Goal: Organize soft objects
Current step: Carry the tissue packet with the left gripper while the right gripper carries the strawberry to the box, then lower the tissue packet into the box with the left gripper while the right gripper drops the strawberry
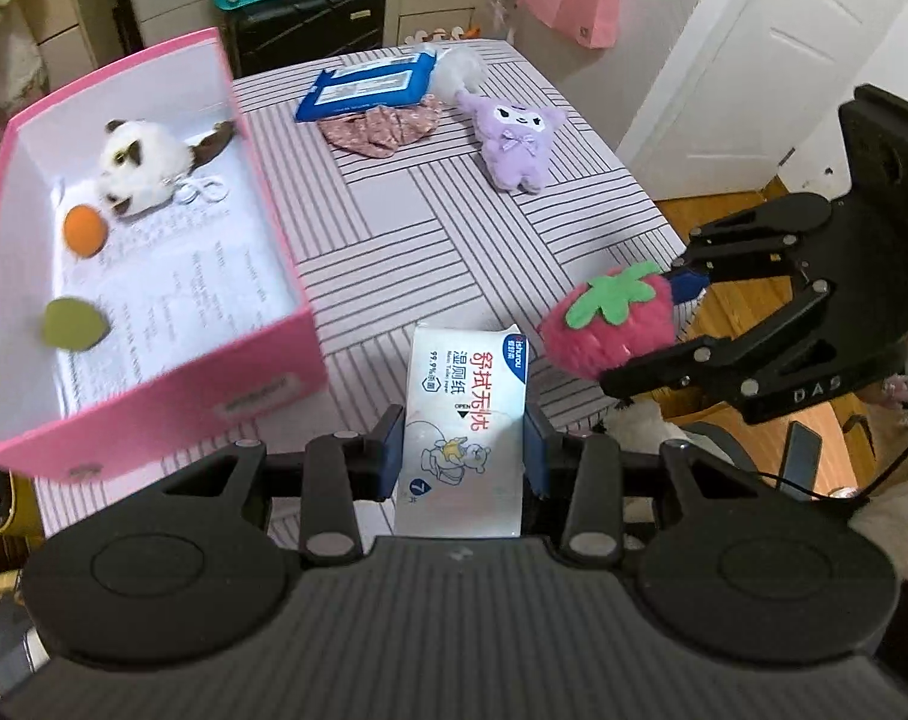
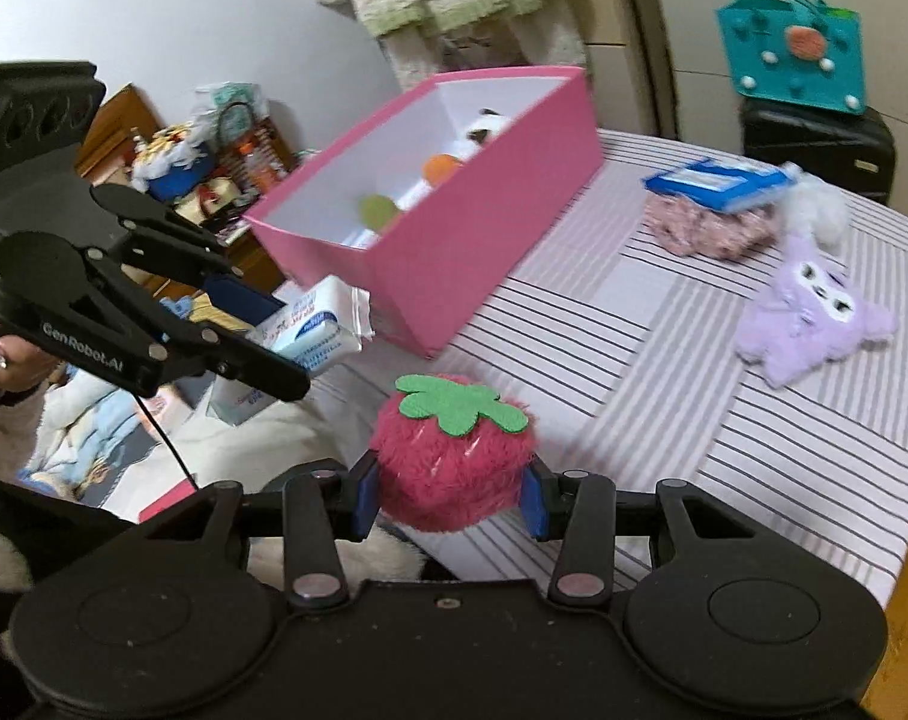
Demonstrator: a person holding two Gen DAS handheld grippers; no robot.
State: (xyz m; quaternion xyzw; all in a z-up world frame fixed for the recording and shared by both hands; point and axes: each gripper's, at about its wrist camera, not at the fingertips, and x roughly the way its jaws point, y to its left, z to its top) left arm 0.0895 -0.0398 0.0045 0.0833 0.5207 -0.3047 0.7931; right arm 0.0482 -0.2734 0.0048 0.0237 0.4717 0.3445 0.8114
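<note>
Carry step, both loads lifted: the pink box (image 1: 153,276) sits left in the left wrist view, already holding a white plush, an orange ball and a green one. Centre, the left tongs (image 1: 463,450) pinch a wet-wipe pack (image 1: 469,420); right, the right tongs (image 1: 646,324) squeeze a strawberry plush (image 1: 610,324), both clear of the striped bench (image 1: 429,228). Next, I judge: swing each over the box's open top, then release.

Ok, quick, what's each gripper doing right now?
Left gripper: closed on the wipes pack.
Right gripper: closed on the plush strawberry.
</note>
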